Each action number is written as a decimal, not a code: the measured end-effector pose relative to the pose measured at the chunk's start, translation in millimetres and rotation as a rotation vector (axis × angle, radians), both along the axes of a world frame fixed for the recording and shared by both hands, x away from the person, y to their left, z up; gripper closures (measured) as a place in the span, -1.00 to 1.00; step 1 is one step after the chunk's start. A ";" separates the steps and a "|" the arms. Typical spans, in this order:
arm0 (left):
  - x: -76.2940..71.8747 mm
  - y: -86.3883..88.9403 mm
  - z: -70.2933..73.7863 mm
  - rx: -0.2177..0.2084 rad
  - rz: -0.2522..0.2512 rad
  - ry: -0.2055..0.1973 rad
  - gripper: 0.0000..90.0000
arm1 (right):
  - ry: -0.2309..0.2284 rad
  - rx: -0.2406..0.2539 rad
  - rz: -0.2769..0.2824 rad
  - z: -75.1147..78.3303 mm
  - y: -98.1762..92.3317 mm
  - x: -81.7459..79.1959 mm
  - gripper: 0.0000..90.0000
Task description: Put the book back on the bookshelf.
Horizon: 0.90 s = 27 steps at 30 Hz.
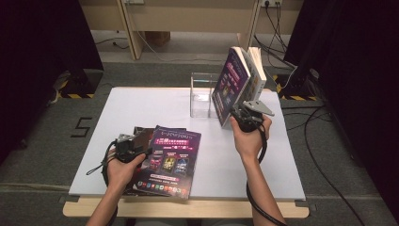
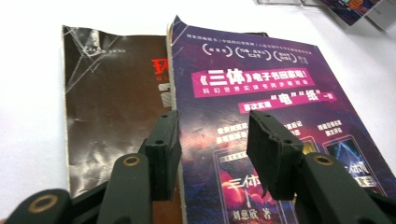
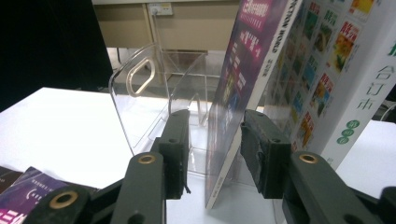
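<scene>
On the white table (image 1: 141,108) a clear acrylic stand (image 1: 203,94) is waiting upper centre as the right gripper (image 1: 242,117) is straddling, jaws apart, one upright purple magazine (image 1: 230,87), while the left gripper (image 1: 134,149), open, is hovering over the flat purple magazine (image 1: 171,160) lower left, seemingly still unshelved.

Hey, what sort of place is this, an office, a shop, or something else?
Probably a lab or recording studio rather than a shop. A white table stands between black curtains, hazard-striped bases sit on the grey floor, and cables trail to wall sockets. Magazines and a clear acrylic rack look like props.
</scene>
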State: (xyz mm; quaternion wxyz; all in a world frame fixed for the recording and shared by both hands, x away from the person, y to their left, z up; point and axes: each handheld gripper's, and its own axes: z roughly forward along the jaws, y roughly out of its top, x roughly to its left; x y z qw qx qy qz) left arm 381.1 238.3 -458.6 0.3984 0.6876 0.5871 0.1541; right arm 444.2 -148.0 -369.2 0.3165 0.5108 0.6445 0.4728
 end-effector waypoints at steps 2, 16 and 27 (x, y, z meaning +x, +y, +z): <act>0.3 0.9 -0.6 -0.001 0.006 0.002 0.20 | 0.007 0.003 0.003 -1.2 0.6 -0.2 0.38; 2.2 2.7 -3.9 -0.009 0.009 0.016 0.21 | 0.072 -0.005 0.053 -15.9 9.8 -1.9 0.37; 3.8 4.2 -7.0 -0.022 0.013 0.031 0.23 | 0.182 -0.009 0.125 -36.5 23.4 0.1 0.37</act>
